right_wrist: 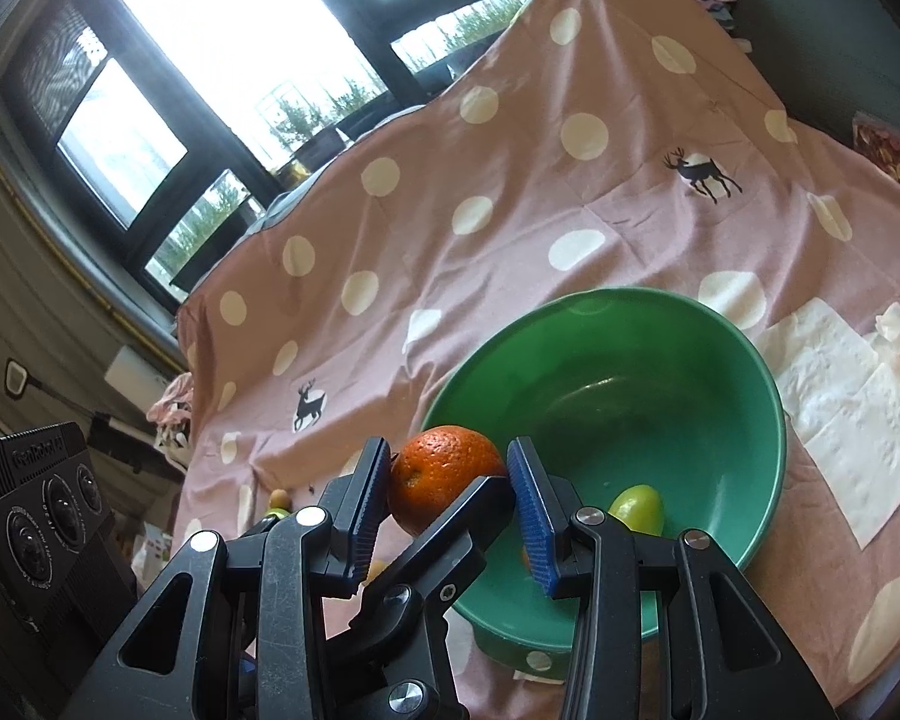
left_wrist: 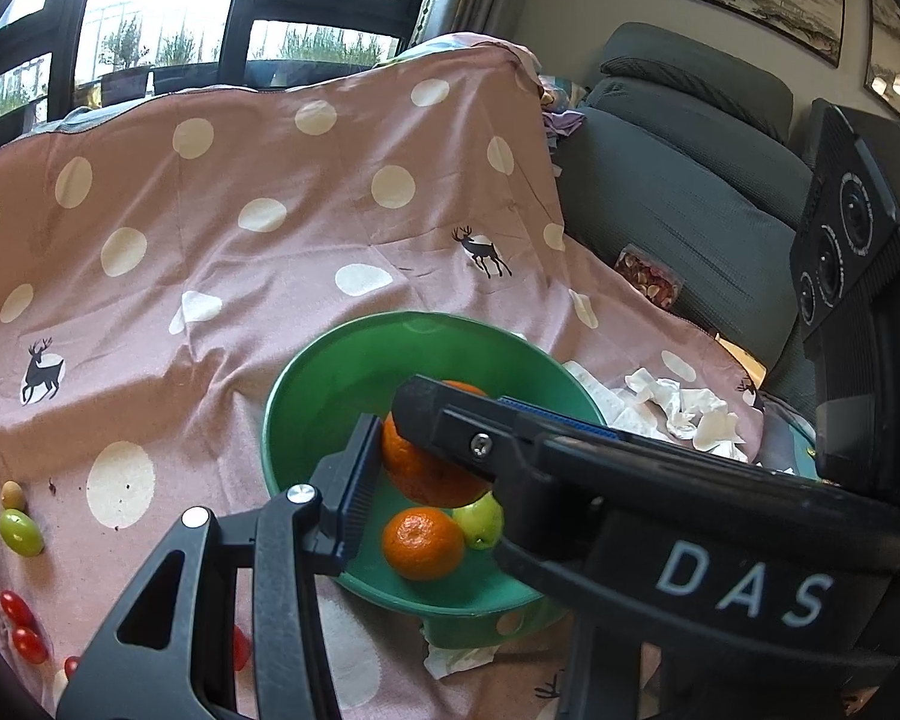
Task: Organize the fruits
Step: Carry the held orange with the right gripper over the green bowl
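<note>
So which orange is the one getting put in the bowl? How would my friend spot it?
Find the big green bowl on the pink spotted cloth. Above its near side, a large orange sits pinched between the blue pads of a black hand-held gripper. It is bigger and higher up than the small orange lying on the bowl's bottom beside a green fruit.

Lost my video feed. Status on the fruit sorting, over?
Left gripper and right gripper both clamped on the orange, fingers crossed. Orange over green bowl. Inside: mandarin, green fruit; room left.

two oranges in bowl, napkins right.
</note>
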A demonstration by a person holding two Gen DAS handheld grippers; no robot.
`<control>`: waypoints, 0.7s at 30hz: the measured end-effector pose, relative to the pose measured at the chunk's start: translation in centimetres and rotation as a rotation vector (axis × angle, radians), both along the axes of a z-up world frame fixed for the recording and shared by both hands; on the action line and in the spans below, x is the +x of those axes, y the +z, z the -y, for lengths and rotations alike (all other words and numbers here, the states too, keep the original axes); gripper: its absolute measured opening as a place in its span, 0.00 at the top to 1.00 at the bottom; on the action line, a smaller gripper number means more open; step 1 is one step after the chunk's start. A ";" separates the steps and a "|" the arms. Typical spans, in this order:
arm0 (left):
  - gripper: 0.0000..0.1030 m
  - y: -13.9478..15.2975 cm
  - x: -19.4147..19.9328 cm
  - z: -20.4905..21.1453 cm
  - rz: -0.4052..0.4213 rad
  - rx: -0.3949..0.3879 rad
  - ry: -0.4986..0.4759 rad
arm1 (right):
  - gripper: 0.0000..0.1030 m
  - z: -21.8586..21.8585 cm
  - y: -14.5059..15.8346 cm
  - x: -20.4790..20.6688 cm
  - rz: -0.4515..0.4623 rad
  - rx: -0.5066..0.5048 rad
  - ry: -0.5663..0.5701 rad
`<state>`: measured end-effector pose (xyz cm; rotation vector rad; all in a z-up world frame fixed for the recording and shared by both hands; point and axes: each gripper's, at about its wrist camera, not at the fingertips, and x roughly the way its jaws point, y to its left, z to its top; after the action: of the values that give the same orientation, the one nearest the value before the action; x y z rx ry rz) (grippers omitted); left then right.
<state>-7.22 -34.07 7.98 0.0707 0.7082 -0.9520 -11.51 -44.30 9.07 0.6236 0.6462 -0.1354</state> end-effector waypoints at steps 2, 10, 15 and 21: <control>0.58 -0.2 0.1 0.1 -0.007 0.004 0.000 | 0.57 0.0 -0.1 0.1 -0.007 0.000 -0.001; 0.58 -1.0 0.6 0.4 -0.045 0.005 -0.001 | 0.57 0.3 -0.8 0.5 -0.043 0.009 -0.005; 0.58 -1.4 0.7 0.5 -0.059 0.002 -0.004 | 0.57 0.5 -1.1 0.7 -0.055 0.012 -0.009; 0.58 -1.8 1.0 0.7 -0.079 0.004 -0.009 | 0.57 0.6 -1.4 0.8 -0.074 0.015 -0.014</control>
<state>-6.20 -34.72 6.17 0.0397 0.7830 -0.9661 -10.69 -44.87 7.64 0.6395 0.7152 -0.1674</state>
